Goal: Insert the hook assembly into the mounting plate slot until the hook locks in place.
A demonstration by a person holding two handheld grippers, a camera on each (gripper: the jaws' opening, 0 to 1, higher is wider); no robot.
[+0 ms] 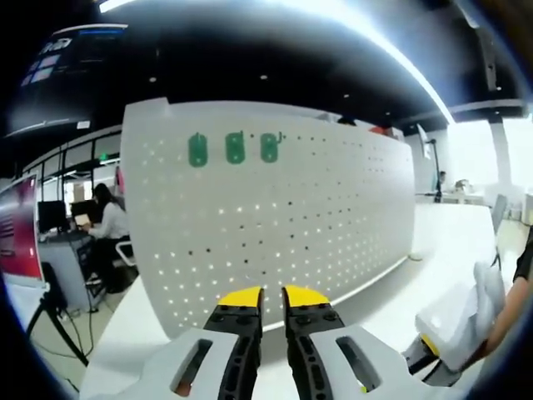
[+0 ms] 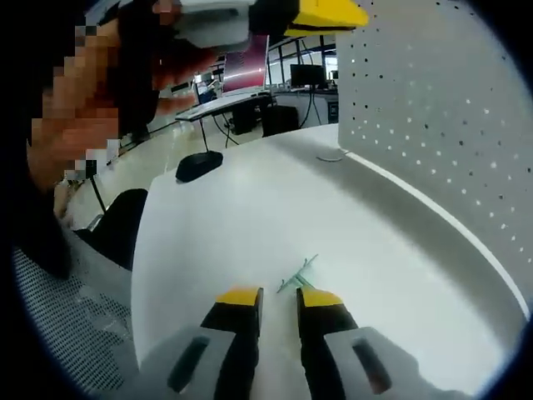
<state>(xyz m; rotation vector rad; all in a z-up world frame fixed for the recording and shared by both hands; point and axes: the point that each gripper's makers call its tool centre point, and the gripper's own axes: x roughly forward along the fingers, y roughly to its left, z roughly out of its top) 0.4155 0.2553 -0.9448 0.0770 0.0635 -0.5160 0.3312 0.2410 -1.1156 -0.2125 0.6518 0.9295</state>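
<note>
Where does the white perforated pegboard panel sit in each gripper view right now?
Left gripper view: white perforated pegboard panel stands upright across the centre, three green hooks near its top.
Right gripper view: the panel runs along the right side.
Shared landmark: the white table at its foot.

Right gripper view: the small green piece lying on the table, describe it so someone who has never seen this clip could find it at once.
Start at the white perforated board standing along the far side of the white table. On the bare tabletop in front of it, just beyond the tips of the right gripper, lies the green hook. It is thin, wiry and pale green, the one small loose item on that stretch of table.
</note>
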